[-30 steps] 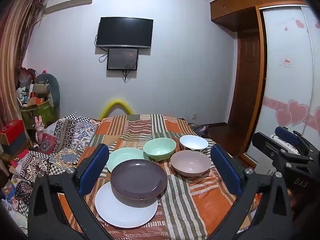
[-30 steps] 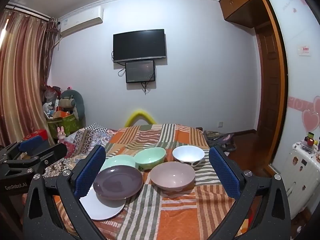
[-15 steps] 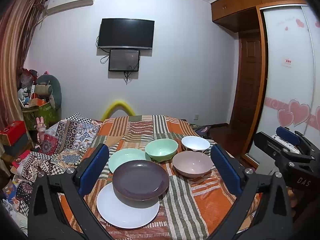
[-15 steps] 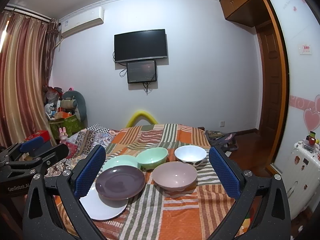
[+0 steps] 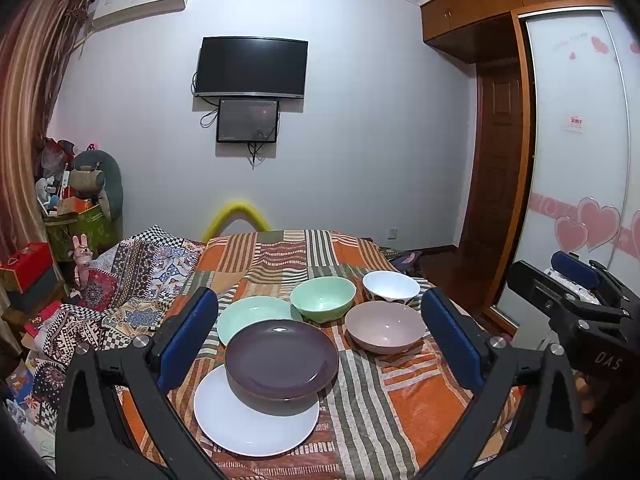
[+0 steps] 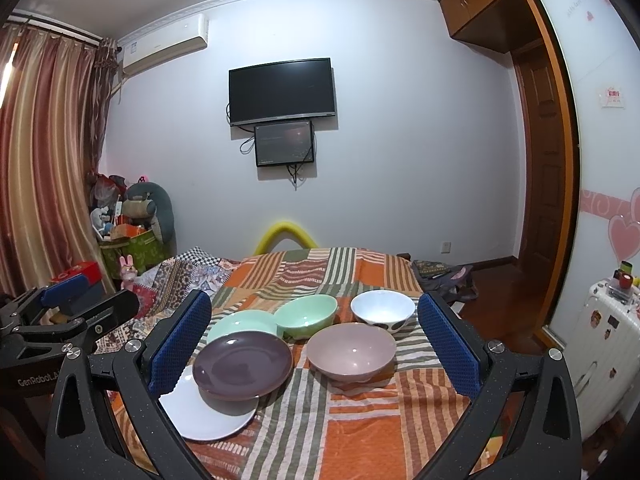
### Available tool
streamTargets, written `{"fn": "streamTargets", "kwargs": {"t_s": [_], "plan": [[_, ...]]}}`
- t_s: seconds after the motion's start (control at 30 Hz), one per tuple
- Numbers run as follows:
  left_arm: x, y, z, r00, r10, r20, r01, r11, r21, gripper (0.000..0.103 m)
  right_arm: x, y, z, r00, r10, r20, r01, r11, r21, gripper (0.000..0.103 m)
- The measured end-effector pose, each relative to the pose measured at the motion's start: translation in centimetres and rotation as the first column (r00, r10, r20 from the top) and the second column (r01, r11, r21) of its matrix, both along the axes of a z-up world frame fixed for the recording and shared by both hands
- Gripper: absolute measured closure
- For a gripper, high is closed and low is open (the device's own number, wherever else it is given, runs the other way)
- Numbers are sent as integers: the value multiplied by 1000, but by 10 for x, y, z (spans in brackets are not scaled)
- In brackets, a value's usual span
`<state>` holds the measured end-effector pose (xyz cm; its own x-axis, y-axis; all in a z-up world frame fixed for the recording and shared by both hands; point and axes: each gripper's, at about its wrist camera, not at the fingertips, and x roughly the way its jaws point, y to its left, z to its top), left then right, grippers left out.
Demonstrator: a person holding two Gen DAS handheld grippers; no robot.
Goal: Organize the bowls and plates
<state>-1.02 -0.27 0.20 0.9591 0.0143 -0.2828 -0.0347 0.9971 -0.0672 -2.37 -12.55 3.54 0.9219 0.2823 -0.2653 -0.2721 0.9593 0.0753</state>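
Jaws of both grippers wide apart, empty; purple plate (image 5: 281,358) glossy, overlapping white plate (image 5: 256,420).

Black-framed left gripper (image 5: 319,338), blue jaws, silver screws, perhaps textured.

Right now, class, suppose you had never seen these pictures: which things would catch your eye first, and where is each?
The crockery on the striped orange cloth stands out first: a purple plate overlapping a white plate, with a green plate behind. To the right sit a green bowl, a pink bowl and a white bowl. A black television hangs on the far wall.
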Motion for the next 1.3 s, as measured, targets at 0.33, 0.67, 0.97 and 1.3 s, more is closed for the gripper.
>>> {"fn": "streamTargets", "kwargs": {"t_s": [0.33,0.67,0.97,1.3], "plan": [[1,-1,0,1000,2,-3,-2,1000,8,0,0,-1,0,1000,1,0,-1,1000,0,0],[1,-2,0,1000,3,0,-3,1000,9,0,2,-1,-1,1000,2,-2,-2,1000,1,0],[2,-2,0,1000,5,-2,-5,1000,7,0,2,0,-2,1000,4,-7,-4,1000,4,0],[10,6,-3,1000,-12,-19,11,1000,-7,0,8,2,-5,1000,7,-23,-6,1000,9,0]]}}
